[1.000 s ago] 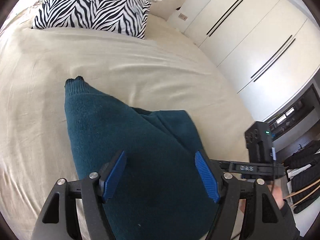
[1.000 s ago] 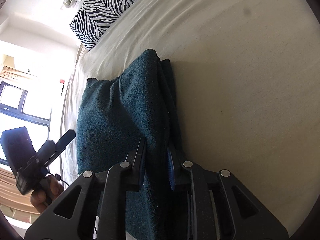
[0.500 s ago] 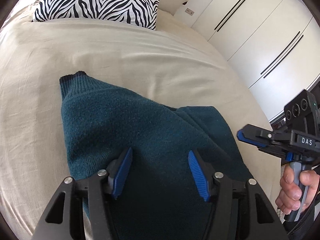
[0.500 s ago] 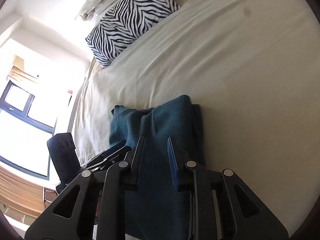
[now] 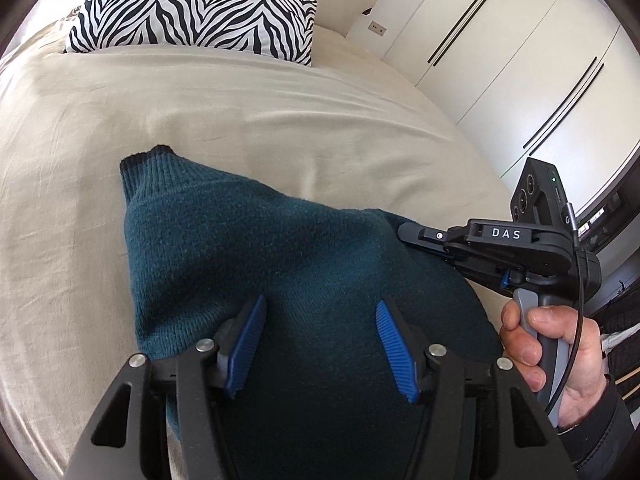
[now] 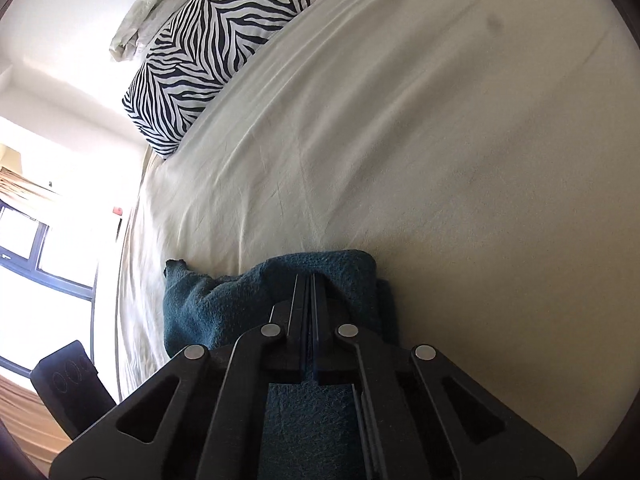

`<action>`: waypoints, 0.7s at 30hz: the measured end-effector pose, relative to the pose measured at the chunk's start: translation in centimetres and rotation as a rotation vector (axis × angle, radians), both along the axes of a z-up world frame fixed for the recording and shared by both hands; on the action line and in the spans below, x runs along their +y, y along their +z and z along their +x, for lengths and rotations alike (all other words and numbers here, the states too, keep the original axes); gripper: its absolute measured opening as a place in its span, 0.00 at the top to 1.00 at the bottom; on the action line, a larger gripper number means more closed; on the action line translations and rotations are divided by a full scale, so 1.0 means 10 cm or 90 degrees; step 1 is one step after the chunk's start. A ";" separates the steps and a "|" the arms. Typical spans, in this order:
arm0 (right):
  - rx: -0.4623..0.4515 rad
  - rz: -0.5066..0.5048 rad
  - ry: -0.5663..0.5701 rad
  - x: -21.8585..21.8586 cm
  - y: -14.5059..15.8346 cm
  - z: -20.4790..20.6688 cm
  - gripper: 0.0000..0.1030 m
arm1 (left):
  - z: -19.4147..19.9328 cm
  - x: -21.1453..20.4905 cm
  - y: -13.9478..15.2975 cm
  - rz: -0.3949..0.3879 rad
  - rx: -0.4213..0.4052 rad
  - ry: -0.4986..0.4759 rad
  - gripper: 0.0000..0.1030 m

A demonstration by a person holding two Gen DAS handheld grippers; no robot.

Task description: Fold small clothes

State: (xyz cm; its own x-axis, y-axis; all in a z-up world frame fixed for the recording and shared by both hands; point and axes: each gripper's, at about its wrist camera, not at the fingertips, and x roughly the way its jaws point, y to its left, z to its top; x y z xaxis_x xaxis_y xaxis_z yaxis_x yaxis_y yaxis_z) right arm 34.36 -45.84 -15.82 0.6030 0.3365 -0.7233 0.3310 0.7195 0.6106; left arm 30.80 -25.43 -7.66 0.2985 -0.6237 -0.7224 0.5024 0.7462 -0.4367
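A dark teal knit sweater (image 5: 256,256) lies folded on the beige bed sheet (image 5: 240,120), its ribbed cuff pointing to the far left. My left gripper (image 5: 320,344) hovers over the sweater's near part, jaws wide open and empty. My right gripper (image 5: 412,232) shows in the left wrist view at the sweater's right edge, held in a hand. In the right wrist view the right gripper (image 6: 306,284) has its jaws closed together over the sweater (image 6: 208,300), with no cloth visible between them.
A zebra-print pillow (image 5: 200,4) lies at the head of the bed, also in the right wrist view (image 6: 208,44). White wardrobe doors (image 5: 520,60) stand to the right. A window (image 6: 36,248) is on the left beyond the bed edge.
My right gripper let go of the sweater fold, drew back toward its near edge and closed its jaws. My left gripper stayed open and shifted slightly over the sweater.
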 end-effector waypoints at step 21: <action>-0.073 0.095 0.019 -0.09 0.41 -0.98 0.93 | -0.73 0.32 0.42 0.033 -0.054 0.009 0.44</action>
State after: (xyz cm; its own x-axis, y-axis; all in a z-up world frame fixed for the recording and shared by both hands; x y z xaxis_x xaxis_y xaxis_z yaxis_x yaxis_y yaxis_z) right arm 24.53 -46.75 -11.71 0.6670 0.4539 -0.5908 0.2331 0.6260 0.7442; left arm 23.45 -22.21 -3.42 0.3688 -0.5813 -0.7253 0.5249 0.7742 -0.3537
